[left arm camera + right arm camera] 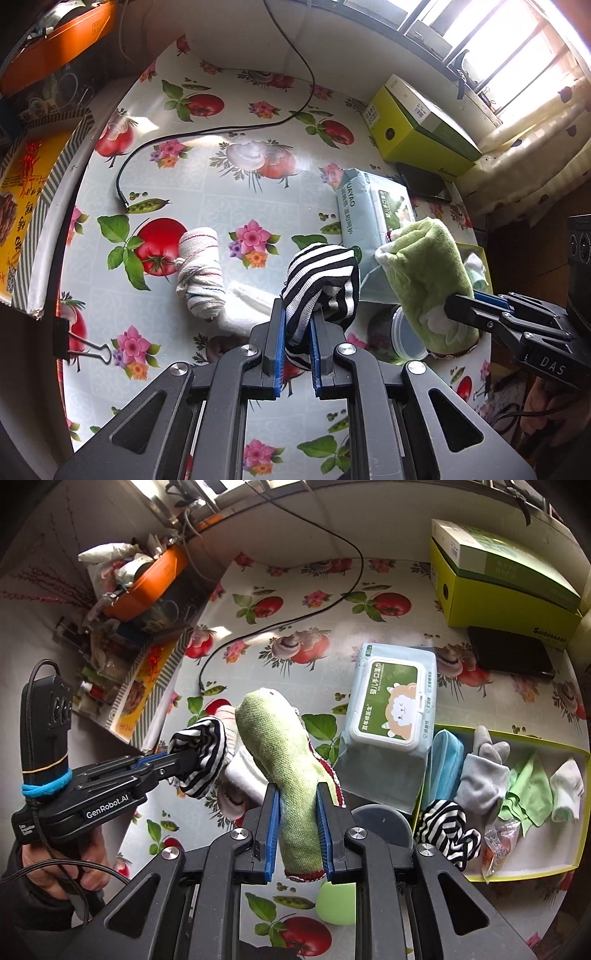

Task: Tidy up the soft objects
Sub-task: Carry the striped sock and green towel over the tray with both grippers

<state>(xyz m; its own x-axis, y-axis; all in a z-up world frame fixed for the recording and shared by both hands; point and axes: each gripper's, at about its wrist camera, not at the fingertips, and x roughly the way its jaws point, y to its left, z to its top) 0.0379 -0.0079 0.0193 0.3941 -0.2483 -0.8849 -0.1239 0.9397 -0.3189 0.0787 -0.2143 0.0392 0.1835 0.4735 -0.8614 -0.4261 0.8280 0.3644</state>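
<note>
My left gripper (298, 325) is shut on a black-and-white striped sock (325, 280), held above the table; it also shows in the right wrist view (201, 753). My right gripper (295, 805) is shut on a green sock (284, 753), also seen in the left wrist view (428, 266). A rolled white sock with red stripes (201, 269) and a flat white sock (247, 306) lie on the tablecloth. A shallow yellow-green box (517, 875) at the right holds another striped sock (447, 830), a grey glove (484, 775), green cloth and a white sock.
A pack of wet wipes (391, 709) lies mid-table. A yellow-green carton (502, 576) and a black flat item (509, 653) stand at the back right. A black cable (207, 133) crosses the table. A grey lidded jar (384, 823) and green ball (338, 901) sit under my right gripper.
</note>
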